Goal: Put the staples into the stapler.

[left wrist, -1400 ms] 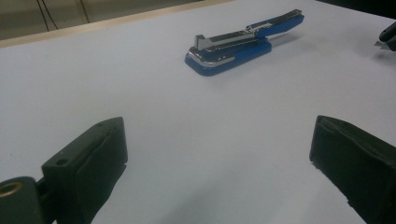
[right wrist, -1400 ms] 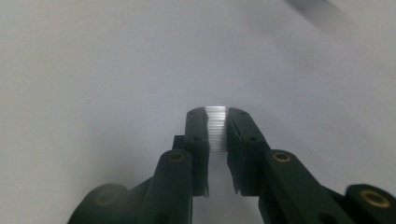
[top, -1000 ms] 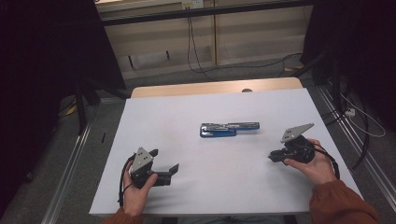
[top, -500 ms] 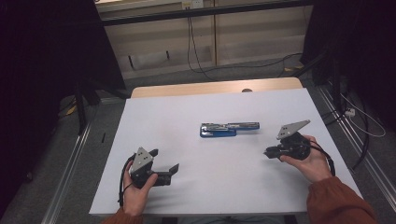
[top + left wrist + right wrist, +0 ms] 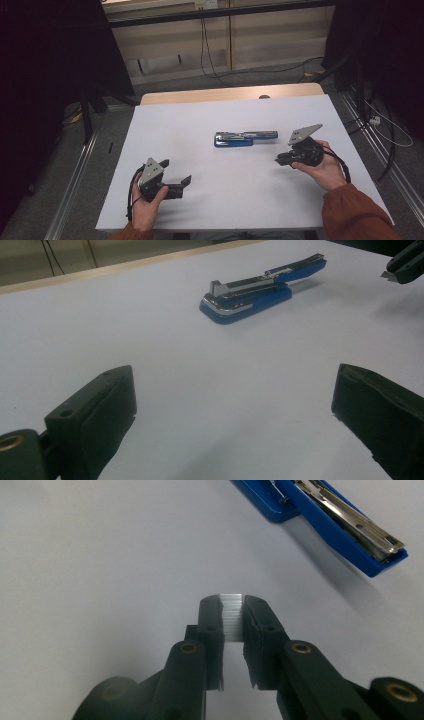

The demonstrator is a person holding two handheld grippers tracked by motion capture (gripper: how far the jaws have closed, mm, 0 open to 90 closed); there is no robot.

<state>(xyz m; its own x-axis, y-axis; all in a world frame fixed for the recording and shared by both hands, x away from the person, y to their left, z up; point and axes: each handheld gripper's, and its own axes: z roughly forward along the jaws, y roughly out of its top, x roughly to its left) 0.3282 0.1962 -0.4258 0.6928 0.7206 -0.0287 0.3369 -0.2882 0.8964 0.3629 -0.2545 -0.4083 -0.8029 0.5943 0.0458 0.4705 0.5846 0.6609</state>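
The right gripper (image 5: 280,160) has drifted left toward the blue stapler (image 5: 245,138), which lies opened at the counter's (image 5: 200,120) centre, ready for loading; its jaws clench a strip of staples (image 5: 232,617). The left gripper (image 5: 187,180), lower left, waits released.

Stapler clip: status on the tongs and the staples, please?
Right tongs shut on staple strip, short of the stapler. Left tongs open, empty, on the white tabletop. Blue stapler lies opened. Path between looks clear.
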